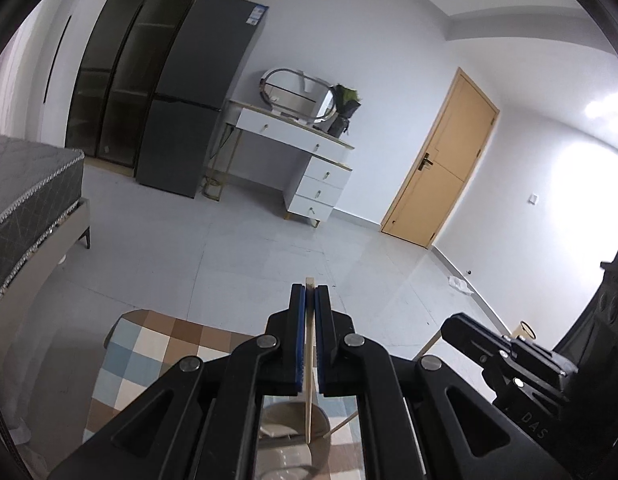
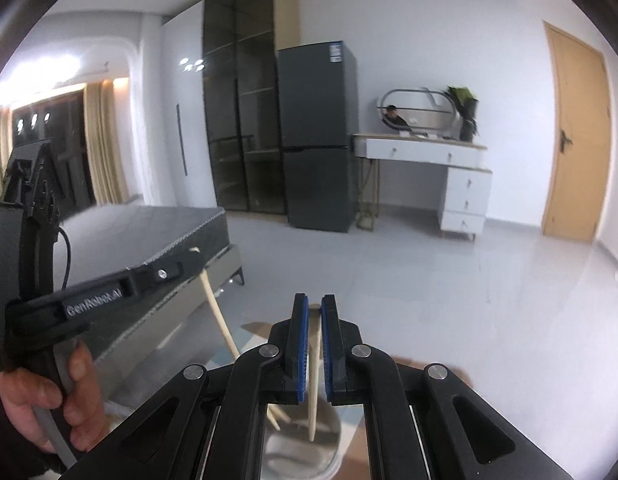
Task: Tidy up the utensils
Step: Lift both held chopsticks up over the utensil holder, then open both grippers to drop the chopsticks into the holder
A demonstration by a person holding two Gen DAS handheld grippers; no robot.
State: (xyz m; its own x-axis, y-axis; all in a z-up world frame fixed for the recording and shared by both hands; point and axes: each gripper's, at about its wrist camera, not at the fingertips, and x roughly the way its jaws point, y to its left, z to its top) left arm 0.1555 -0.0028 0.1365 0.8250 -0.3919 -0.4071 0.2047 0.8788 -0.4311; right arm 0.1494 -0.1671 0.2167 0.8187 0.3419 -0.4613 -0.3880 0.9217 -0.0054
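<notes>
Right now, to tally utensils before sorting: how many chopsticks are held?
2. One chopstick is pinched in the left gripper; the other chopstick is in the right gripper. More may be hidden below.

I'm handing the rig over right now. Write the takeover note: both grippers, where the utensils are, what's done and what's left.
Left gripper: shut on a light wooden stick, which hangs down between the blue pads, its top end just above the fingertips.
Right gripper: shut on a second wooden stick, also hanging down.
Both are held up in the air over the checkered mat, above a grey round container seen below the jaws.
Done: one stick gripped in each gripper and lifted.
Left: neither stick is put down yet; where they should go is not visible. Other utensils are not in view.
</notes>
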